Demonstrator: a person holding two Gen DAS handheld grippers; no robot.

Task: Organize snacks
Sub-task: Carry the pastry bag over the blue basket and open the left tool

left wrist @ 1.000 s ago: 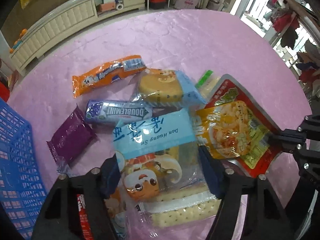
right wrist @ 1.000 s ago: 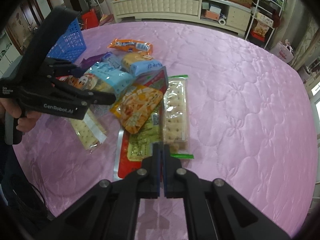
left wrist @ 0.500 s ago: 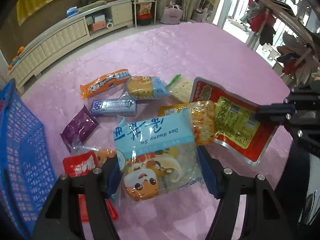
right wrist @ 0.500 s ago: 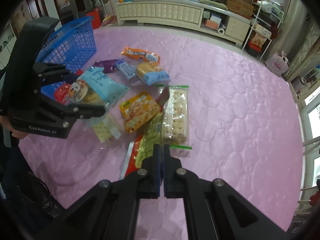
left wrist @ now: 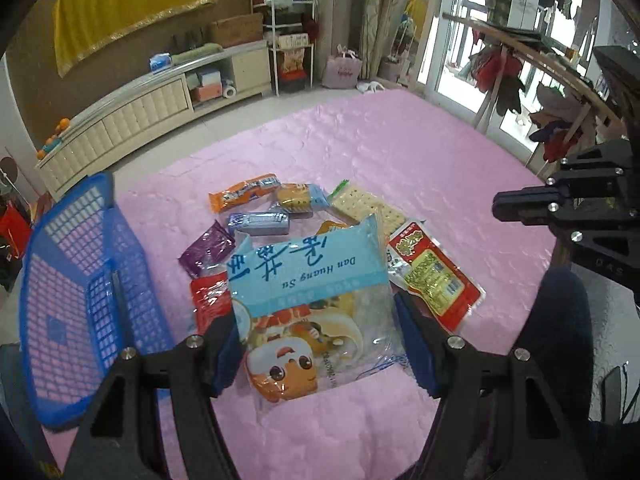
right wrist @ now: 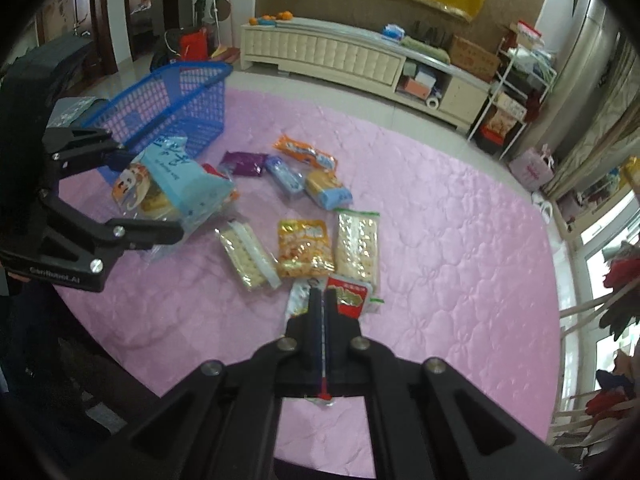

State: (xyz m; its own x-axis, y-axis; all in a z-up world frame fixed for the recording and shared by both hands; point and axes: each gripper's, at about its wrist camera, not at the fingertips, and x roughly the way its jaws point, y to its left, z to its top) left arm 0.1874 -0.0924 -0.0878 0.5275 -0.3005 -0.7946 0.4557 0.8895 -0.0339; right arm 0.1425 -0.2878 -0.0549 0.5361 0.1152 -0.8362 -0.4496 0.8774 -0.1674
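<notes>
Pink quilted cloth (left wrist: 400, 148) covers the wide table, with a cream sideboard (right wrist: 320, 54) and a yellow hanging (left wrist: 132, 12) seen behind it. At the table's edge stands a blue basket (left wrist: 80, 280), tilted in the left wrist view.

"Dan Huang Su" is printed on the blue band of the clear bag (left wrist: 312, 304), above a cartoon face; this bag is clamped from both sides by the left gripper (left wrist: 320, 344) and held clear of the cloth, just beside the basket. A red pouch (left wrist: 434, 276) with a yellow-green label is pinched at one edge by the fully closed right gripper (right wrist: 322, 300) and hangs from it; its writing is too small to be read.

Loose on the cloth are two cracker packs (right wrist: 357, 246) (right wrist: 246, 254), a yellow pack (right wrist: 304, 248) between them, a cake in a blue wrap (right wrist: 326, 190), an orange bar (right wrist: 306, 152), a blue gum pack (left wrist: 258, 223), a purple wrapper (left wrist: 206, 246) and a red packet (left wrist: 208, 300) partly hidden by the bag. The gum's lettering is blurred.

Both grippers are pointed steeply down at the pile. A dark sleeve (left wrist: 560, 340) is seen at the right of the left view.
</notes>
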